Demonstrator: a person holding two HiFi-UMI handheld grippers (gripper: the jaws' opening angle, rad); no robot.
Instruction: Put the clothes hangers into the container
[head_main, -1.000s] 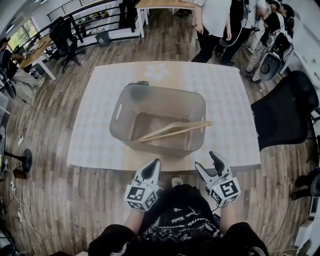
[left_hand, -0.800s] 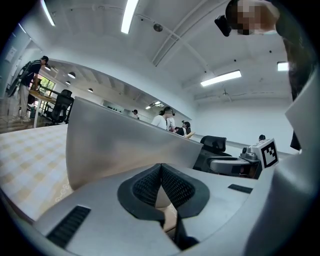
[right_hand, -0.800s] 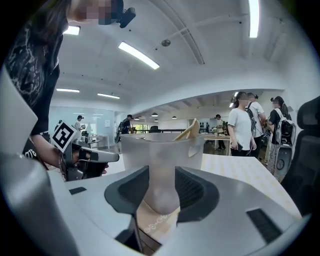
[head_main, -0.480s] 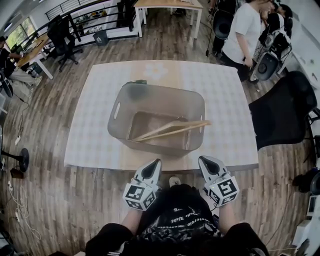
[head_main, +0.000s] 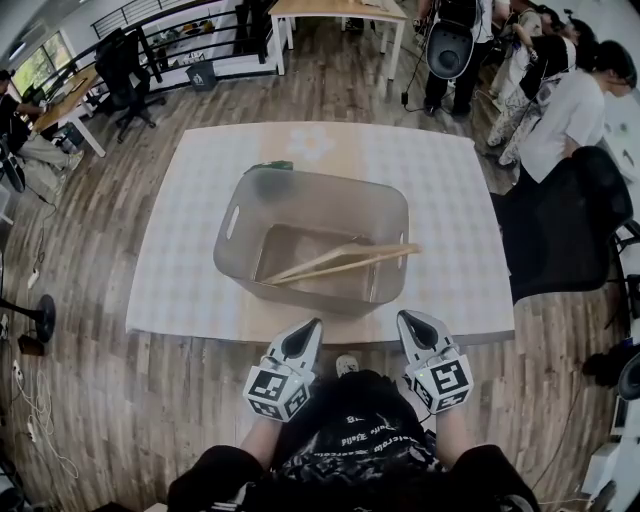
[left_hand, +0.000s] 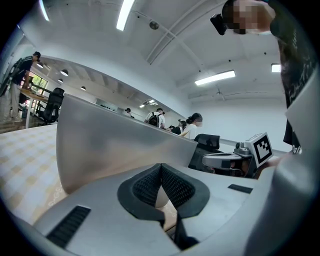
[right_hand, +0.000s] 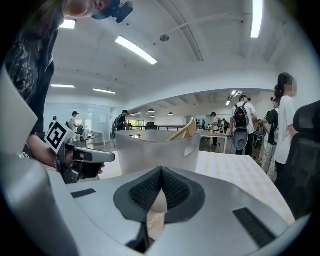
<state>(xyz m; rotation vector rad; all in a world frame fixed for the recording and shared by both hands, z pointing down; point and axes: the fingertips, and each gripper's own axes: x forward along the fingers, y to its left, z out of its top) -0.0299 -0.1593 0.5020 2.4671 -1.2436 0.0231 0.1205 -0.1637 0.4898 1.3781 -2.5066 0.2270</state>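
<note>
Wooden clothes hangers (head_main: 340, 262) lie inside the translucent grey container (head_main: 240, 205) in the middle of the table; one end leans on its right rim and pokes above the rim (right_hand: 186, 131) in the right gripper view. My left gripper (head_main: 309, 329) and right gripper (head_main: 415, 325) are both held near the table's front edge, short of the container. Both are shut with nothing between the pads (left_hand: 161, 185) (right_hand: 161, 187). The container wall (left_hand: 110, 145) fills the left gripper view.
The checked table top (head_main: 450, 220) surrounds the container, with a dark green object (head_main: 272, 166) behind it. A black office chair (head_main: 560, 225) stands at the table's right. Several people (head_main: 575, 95) stand at the back right.
My right gripper has gone from open to shut and shifted slightly left. The left gripper has barely moved. People in the background have walked to the right.
</note>
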